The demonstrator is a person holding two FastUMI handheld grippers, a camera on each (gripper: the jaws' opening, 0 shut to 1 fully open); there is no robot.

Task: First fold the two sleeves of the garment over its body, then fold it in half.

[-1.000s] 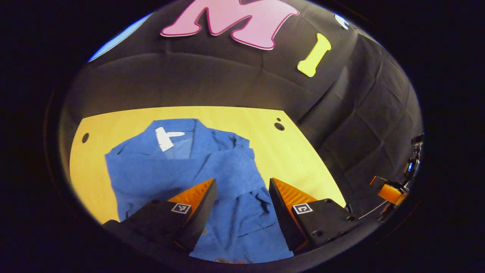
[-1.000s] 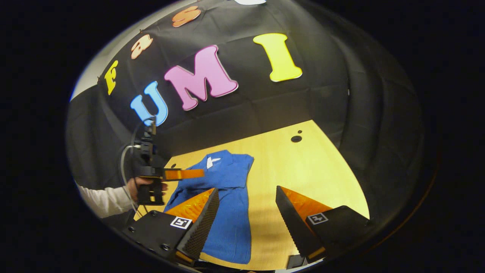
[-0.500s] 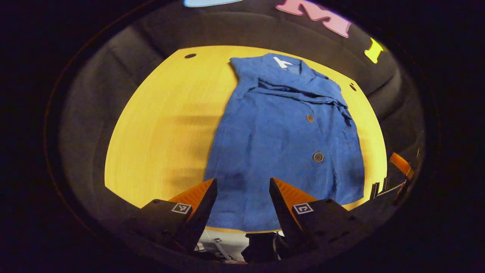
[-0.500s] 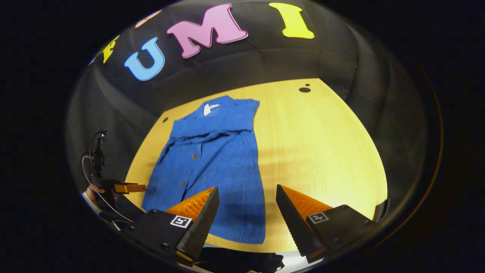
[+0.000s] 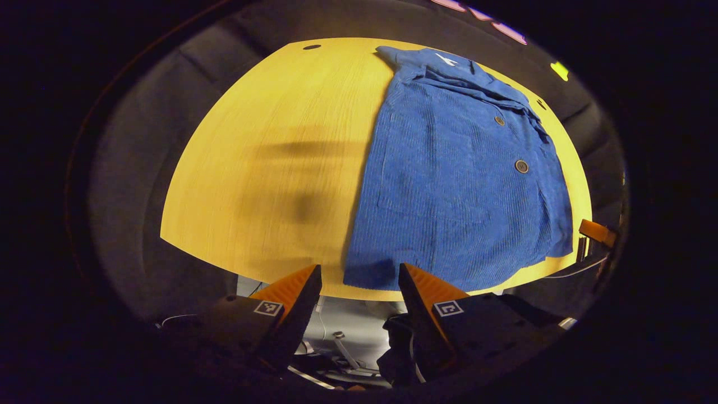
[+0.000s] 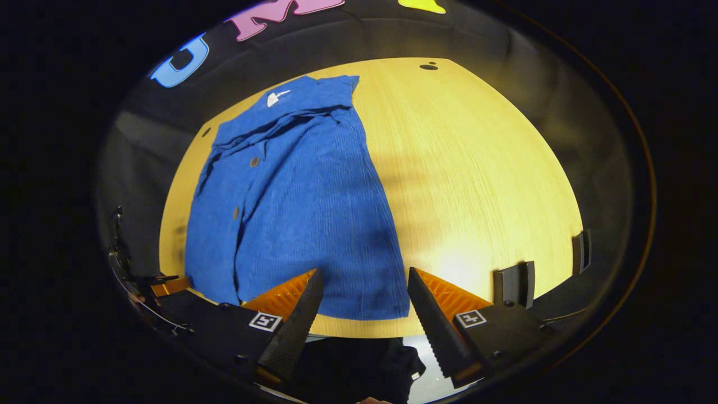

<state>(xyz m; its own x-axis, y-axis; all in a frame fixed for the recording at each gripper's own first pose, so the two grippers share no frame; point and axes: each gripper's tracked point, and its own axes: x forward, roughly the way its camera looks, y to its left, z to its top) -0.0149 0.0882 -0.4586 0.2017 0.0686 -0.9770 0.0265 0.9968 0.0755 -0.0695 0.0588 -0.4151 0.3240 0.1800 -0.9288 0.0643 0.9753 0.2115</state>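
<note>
**Both claws parted at the near edge, garment flat on the counter**

The blue garment lies spread on the yellow counter, collar at the far end and hem at the near edge. In the left gripper view it covers the right part of the counter; in the right gripper view it covers the left part. Both sleeves appear folded across the upper body, below the collar, though the cloth bunches there and the sleeve ends are hard to make out. 2 buttons show along the front in the left gripper view. A small white tag sits inside the collar; nothing on it can be read.

The left claw hangs with its fingers apart, holding nothing, just off the counter's near edge by the garment's near left hem corner. The right claw is likewise parted and empty, above the near right hem corner. Whether either finger touches cloth cannot be told.

Below the counter edge, dark shapes and cables are blurred and cut off.
</note>
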